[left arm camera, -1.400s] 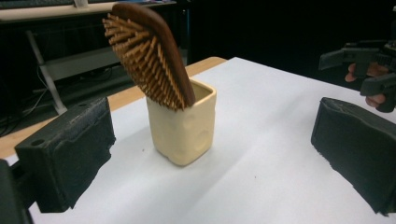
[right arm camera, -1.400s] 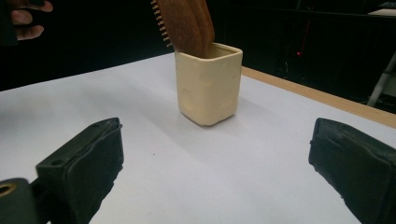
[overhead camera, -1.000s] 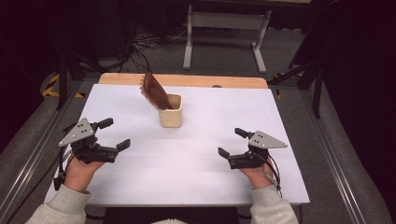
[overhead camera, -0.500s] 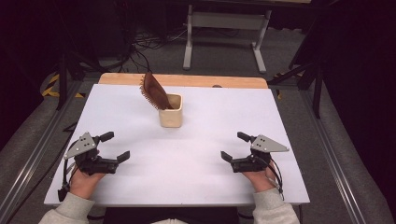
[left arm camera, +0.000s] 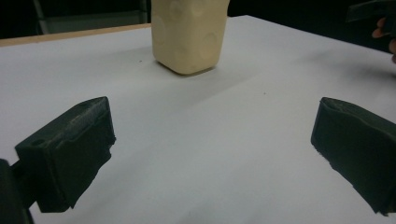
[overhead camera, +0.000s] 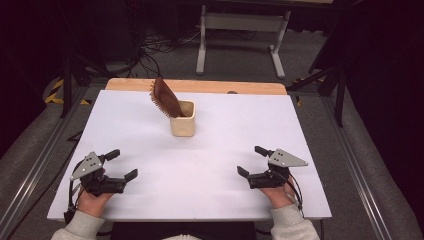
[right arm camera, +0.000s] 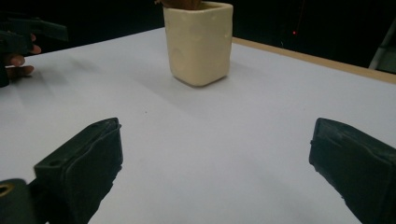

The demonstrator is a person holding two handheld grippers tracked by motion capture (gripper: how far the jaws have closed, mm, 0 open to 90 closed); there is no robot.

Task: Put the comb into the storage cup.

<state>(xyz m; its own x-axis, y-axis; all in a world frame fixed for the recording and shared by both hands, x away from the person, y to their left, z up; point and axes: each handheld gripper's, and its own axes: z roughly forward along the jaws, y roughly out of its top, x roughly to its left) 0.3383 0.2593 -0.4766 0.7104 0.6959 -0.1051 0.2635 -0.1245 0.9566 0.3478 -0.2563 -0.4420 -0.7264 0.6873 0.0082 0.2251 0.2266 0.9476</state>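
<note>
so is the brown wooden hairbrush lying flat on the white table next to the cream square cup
No, the brown wooden hairbrush stands in the cream square cup, leaning up and to the left out of its opening, not lying on the white table.

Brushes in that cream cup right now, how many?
1. A brown brush leans out of the cream cup toward the table's far left; the cup's inside is partly hidden, so something smaller could sit unseen.

The high view looks forward and down over the whole white worktop. Each gripper view sits low near the worktop's front, facing inward, and both share the cream cup close ahead.
</note>
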